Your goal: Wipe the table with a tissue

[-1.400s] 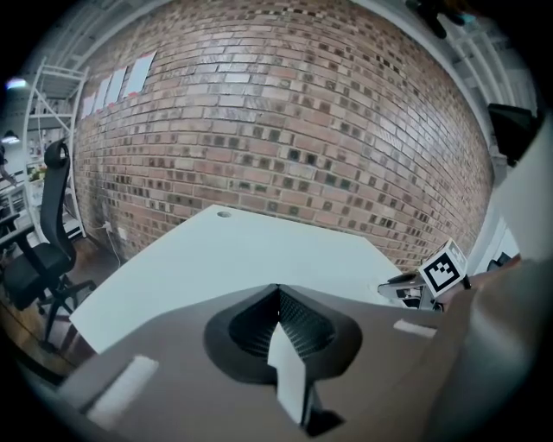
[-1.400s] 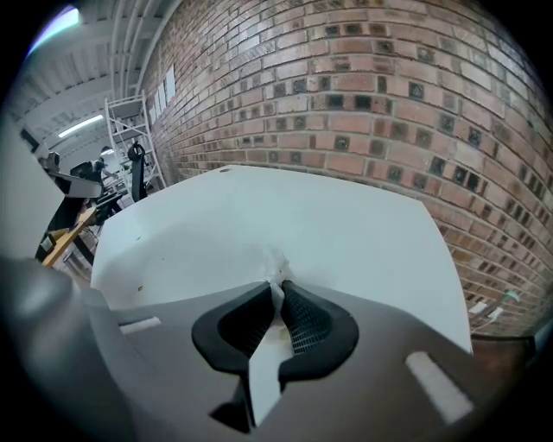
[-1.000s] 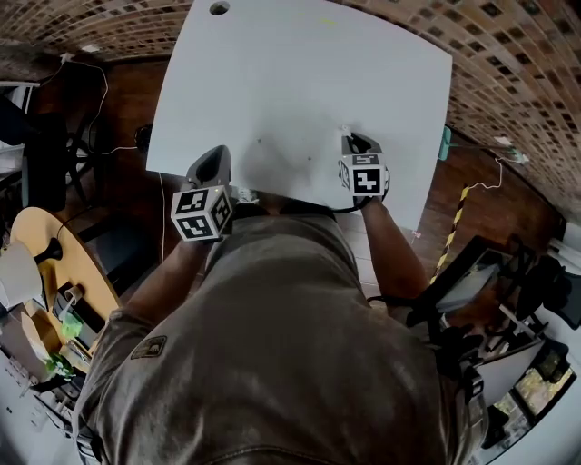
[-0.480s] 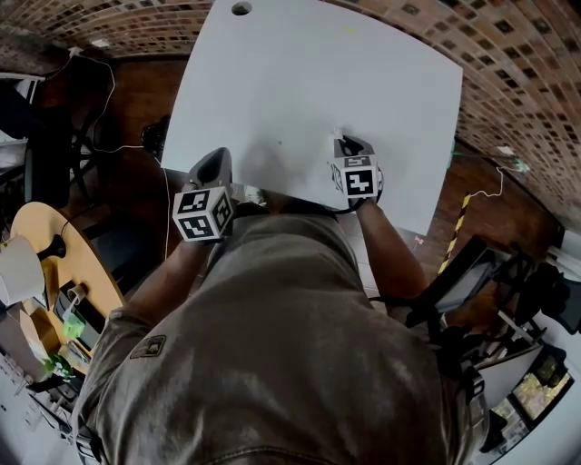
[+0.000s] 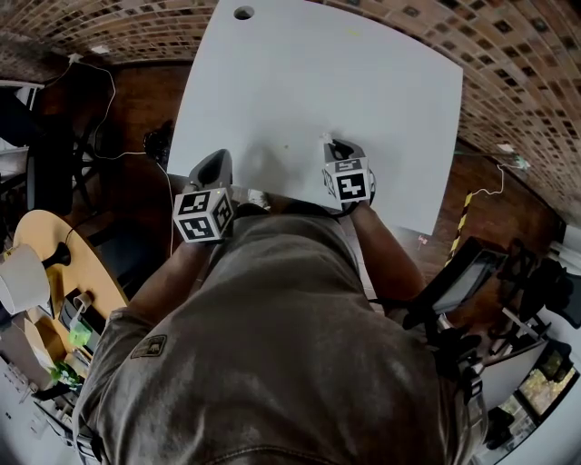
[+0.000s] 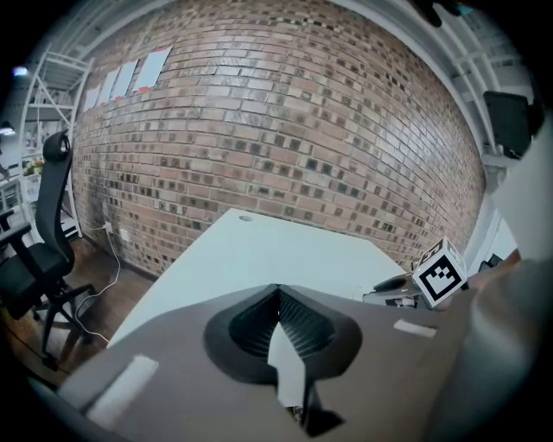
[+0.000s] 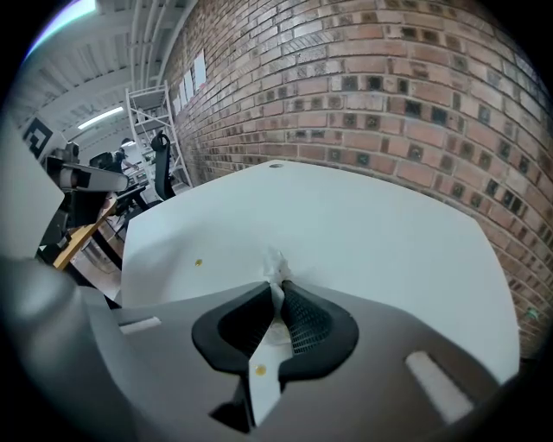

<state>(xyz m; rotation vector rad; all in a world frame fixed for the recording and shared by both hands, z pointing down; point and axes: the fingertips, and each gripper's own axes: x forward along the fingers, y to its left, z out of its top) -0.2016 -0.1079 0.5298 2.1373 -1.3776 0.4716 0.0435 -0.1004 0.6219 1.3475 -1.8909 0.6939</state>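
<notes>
My right gripper [image 5: 332, 144] rests low over the near part of the white table [image 5: 318, 73], its jaws shut on a small crumpled white tissue [image 7: 276, 263] that pokes out past the tips onto the tabletop [image 7: 371, 224]. A small yellow spot [image 7: 199, 262] lies on the table just left of the tissue. My left gripper [image 5: 216, 157] hovers at the table's near left edge, shut with nothing between its jaws [image 6: 278, 291]. In the left gripper view the right gripper's marker cube [image 6: 442, 272] shows at the right.
A round cable hole [image 5: 243, 13] sits at the table's far edge. A brick wall [image 6: 285, 129] stands behind the table. A black office chair [image 6: 39, 250] is on the left, a round wooden table [image 5: 54, 263] with clutter beside me, and cables on the floor.
My right gripper has slid leftward across the table with the tissue. The left gripper has stayed at the near left edge.
</notes>
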